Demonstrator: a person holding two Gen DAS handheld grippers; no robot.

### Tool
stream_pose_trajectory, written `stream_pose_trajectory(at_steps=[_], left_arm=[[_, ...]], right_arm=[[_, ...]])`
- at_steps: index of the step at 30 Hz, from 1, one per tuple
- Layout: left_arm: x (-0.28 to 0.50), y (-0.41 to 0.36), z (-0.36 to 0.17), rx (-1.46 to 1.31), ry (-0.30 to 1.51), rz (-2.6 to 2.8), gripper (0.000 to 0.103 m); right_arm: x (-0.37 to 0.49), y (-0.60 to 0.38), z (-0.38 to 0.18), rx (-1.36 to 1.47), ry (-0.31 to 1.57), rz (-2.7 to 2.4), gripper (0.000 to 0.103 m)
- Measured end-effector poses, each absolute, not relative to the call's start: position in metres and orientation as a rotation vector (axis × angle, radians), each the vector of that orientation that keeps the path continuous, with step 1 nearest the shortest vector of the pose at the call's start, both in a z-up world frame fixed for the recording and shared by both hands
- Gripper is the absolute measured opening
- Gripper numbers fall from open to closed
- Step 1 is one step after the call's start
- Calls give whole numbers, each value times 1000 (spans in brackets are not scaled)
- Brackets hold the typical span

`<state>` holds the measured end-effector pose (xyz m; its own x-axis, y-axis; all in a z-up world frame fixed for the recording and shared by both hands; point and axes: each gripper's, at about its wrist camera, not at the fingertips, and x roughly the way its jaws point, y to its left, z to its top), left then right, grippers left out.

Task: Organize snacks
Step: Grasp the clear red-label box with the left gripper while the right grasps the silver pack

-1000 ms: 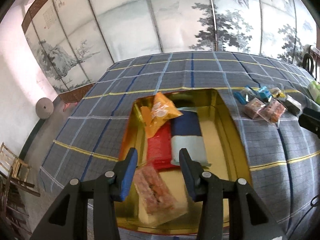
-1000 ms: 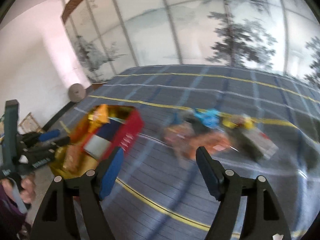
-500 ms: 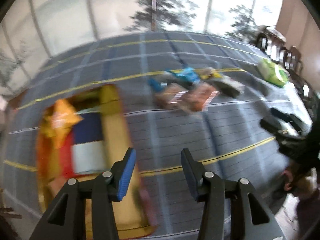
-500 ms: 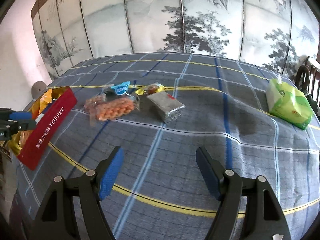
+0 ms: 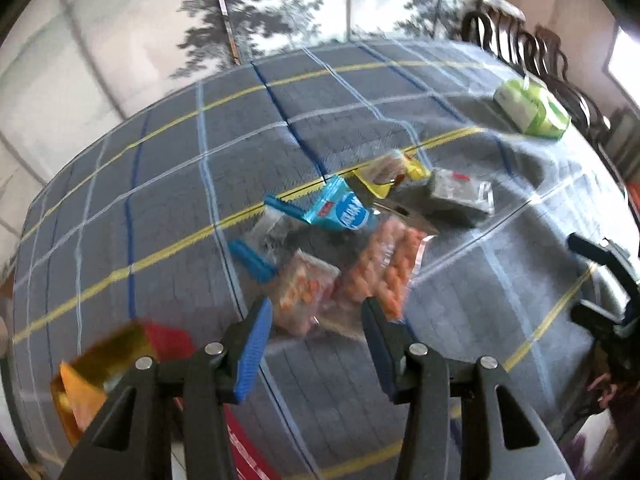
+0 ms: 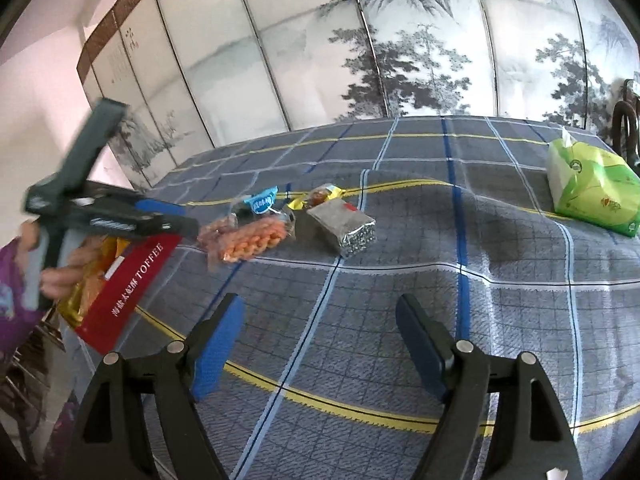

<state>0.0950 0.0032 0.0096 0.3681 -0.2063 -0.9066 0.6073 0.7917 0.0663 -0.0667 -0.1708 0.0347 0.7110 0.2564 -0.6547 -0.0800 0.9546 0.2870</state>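
Note:
A pile of snack packets lies on the plaid tablecloth: a clear bag of orange snacks, a smaller clear bag, a blue packet, a yellow packet and a silver packet. My left gripper is open and empty, just in front of the orange bags; it also shows in the right wrist view. My right gripper is open and empty over bare cloth, and shows in the left wrist view. The red-and-gold toffee tin holds snacks at the left.
A green tissue pack lies at the table's far right. Dark wooden chairs stand behind it. A painted folding screen runs along the far side. The table edge is close at the left by the tin.
My left gripper has swung right from over the tin to the snack pile, still open. My right gripper has turned right and now rests over the cloth.

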Motion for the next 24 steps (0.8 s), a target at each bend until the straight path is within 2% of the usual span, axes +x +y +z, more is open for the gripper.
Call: stream_pose_trajectory(at_steps=[14, 17, 24], left_arm=[[147, -3, -31, 461, 1211, -588, 47], [144, -4, -29, 440, 1208, -591, 29], [104, 10, -16, 264, 1185, -440, 28]], right_arm=[[-63, -172, 37, 251, 731, 224, 86], [-63, -172, 38, 251, 727, 223, 88], [-59, -177, 37, 278, 734, 216, 91]])
